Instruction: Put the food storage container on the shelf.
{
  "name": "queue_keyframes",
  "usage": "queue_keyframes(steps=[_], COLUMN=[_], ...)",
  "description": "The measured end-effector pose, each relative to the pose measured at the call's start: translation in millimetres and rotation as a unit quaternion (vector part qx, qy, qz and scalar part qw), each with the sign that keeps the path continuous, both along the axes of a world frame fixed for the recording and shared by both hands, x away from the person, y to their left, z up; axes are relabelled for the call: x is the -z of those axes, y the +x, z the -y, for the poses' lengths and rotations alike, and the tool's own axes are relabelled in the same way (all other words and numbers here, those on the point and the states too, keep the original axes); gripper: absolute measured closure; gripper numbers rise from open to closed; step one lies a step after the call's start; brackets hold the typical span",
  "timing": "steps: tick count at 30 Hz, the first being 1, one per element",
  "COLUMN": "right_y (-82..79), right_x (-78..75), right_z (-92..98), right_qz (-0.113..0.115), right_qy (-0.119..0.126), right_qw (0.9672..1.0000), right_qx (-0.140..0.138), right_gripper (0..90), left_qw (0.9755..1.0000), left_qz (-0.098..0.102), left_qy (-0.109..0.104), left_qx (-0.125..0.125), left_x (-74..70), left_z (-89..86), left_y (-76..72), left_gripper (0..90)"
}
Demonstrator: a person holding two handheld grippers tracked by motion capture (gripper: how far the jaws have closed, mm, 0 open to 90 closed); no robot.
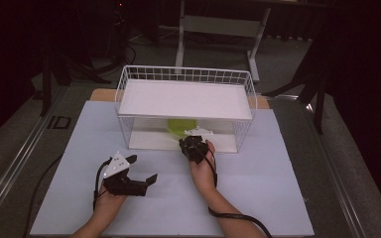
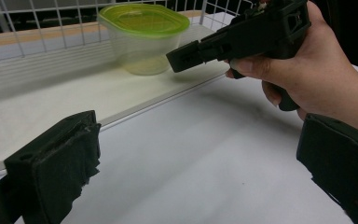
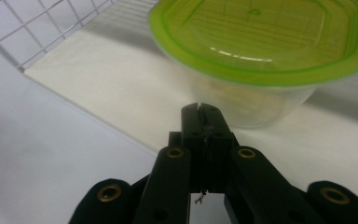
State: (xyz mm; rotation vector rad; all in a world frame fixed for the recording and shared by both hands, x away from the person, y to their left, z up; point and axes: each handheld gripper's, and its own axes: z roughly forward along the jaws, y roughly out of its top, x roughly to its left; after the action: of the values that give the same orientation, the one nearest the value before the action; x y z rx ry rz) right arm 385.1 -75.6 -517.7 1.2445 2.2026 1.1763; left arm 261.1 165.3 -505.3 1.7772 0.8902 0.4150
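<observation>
A clear plastic container with a green lid [image 1: 181,127] [image 2: 142,37] [image 3: 265,51] stands on the lower shelf of a white wire rack [image 1: 186,106]. My right gripper [image 1: 194,144] [image 3: 200,112] is shut with nothing between its jaws, and its tips point at the container from just in front of the shelf edge. In the left gripper view the right gripper [image 2: 179,58] shows in a hand, near the container's side. My left gripper [image 1: 144,168] rests on the white table [image 1: 258,188] to the left, jaws wide open and empty; its pads [image 2: 58,168] frame bare table.
The rack has a solid white top shelf [image 1: 186,99] over the lower one, so the container sits under a low ceiling. Wire walls close the rack's sides and back. Cables trail from both grippers toward the front edge. Dark floor and table legs lie behind.
</observation>
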Motion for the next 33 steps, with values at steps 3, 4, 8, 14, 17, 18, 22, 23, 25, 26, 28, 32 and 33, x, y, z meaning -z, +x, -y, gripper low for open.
queue_keyframes(steps=[3,4,8,14,17,18,22,23,25,26,28,32,33], right_y=[-5.4,-10.2,-19.8,-39.3,-46.2,-48.0,-54.3,-55.1,-56.3,-56.0,-56.3,-56.5,-57.2], right_x=[0.7,1.8,0.4,-7.6,-11.4,-12.7,-17.8,-18.3,-18.6,-18.3,-17.8,-17.1,-17.0], right_z=[0.7,0.7,1.2,7.3,14.0,16.2,24.5,26.7,31.6,34.5,40.4,52.8,55.9], right_qz=[-0.005,-0.009,-0.01,0.0,0.005,0.007,0.008,0.008,0.007,0.005,0.005,0.007,0.005], right_qy=[0.0,-0.003,-0.005,-0.003,0.004,0.006,0.017,0.019,0.028,0.033,0.038,0.048,0.049], right_qw=[1.0,0.9999,0.9996,0.9989,0.9989,0.9989,0.9986,0.9985,0.9985,0.9983,0.9983,0.9976,0.9975], right_qx=[-0.007,-0.014,-0.027,-0.047,-0.046,-0.046,-0.05,-0.05,-0.046,-0.047,-0.045,-0.05,-0.051], right_gripper=[87.3,86.4,84.0,78.2,72.7,69.7,53.3,48.6,39.7,33.3,26.8,17.7,17.5], left_qw=[0.9999,0.9999,0.9997,0.9992,0.9992,0.9992,0.9991,0.9991,0.9989,0.9988,0.9988,0.9984,0.9983], left_qz=[-0.002,-0.005,-0.003,0.002,0.004,0.002,0.001,0.0,-0.001,-0.002,-0.002,-0.003,-0.005], left_qy=[-0.007,-0.011,-0.018,-0.026,-0.025,-0.022,-0.02,-0.02,-0.021,-0.022,-0.021,-0.024,-0.022], left_qx=[0.008,0.012,0.019,0.031,0.032,0.033,0.037,0.039,0.041,0.043,0.045,0.052,0.054], left_x=[-1.2,-2.0,-4.3,-5.3,-3.8,-3.3,-3.1,-2.9,-1.9,-1.4,-1.1,-0.9,-0.8], left_z=[1.8,2.1,2.3,0.0,1.4,2.3,5.0,5.5,6.5,7.1,8.3,10.0,10.1], left_y=[-1.3,-1.8,-3.2,-3.9,-6.0,-6.0,-5.8,-5.8,-6.1,-6.3,-6.9,-7.4,-7.1], left_gripper=[0.4,0.4,0.3,0.4,0.4,0.4,0.4,0.4,0.4,0.4,0.4,0.4,0.4])
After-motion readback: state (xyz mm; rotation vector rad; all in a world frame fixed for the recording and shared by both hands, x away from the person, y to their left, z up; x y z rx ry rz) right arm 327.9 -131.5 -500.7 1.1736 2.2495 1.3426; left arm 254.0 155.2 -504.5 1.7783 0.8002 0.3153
